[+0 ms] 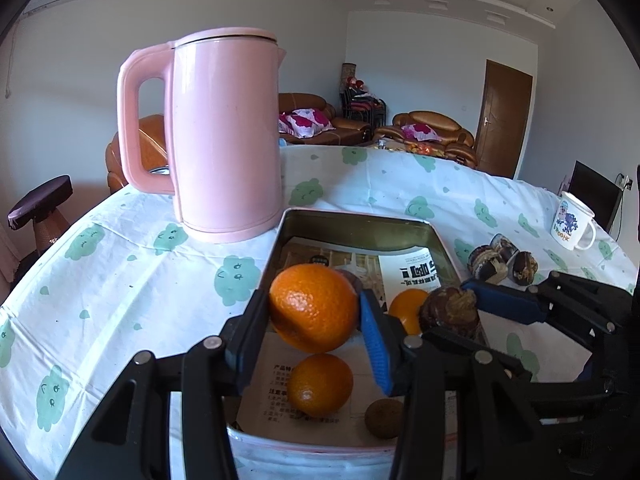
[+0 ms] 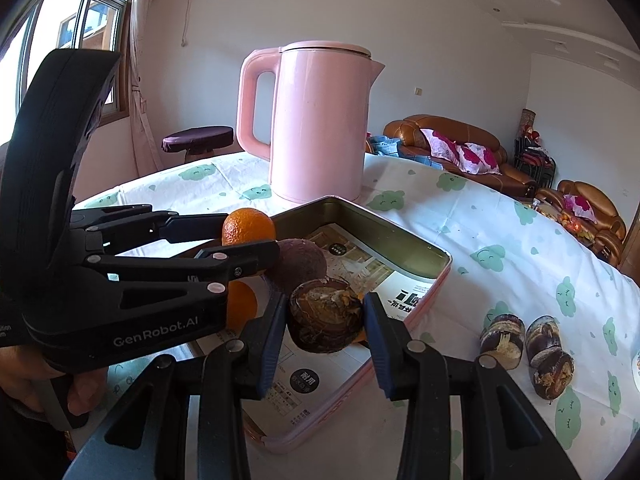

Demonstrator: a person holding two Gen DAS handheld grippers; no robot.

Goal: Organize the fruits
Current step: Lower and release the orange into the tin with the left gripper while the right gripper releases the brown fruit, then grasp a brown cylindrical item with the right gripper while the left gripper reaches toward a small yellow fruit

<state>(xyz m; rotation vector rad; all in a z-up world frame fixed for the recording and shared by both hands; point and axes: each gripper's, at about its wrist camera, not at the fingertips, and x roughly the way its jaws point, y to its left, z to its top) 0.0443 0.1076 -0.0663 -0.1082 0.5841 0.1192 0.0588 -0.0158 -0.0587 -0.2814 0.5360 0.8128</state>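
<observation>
Left hand-held gripper clamps an orange over the tin; only the right view shows the right hand-held gripper clamping a brown fruit squarely.

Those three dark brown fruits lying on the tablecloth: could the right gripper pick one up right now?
Probably not yet. The right gripper is shut on another dark brown fruit over the metal tin; the three dark brown fruits on the tablecloth lie unobstructed to its right.
</observation>
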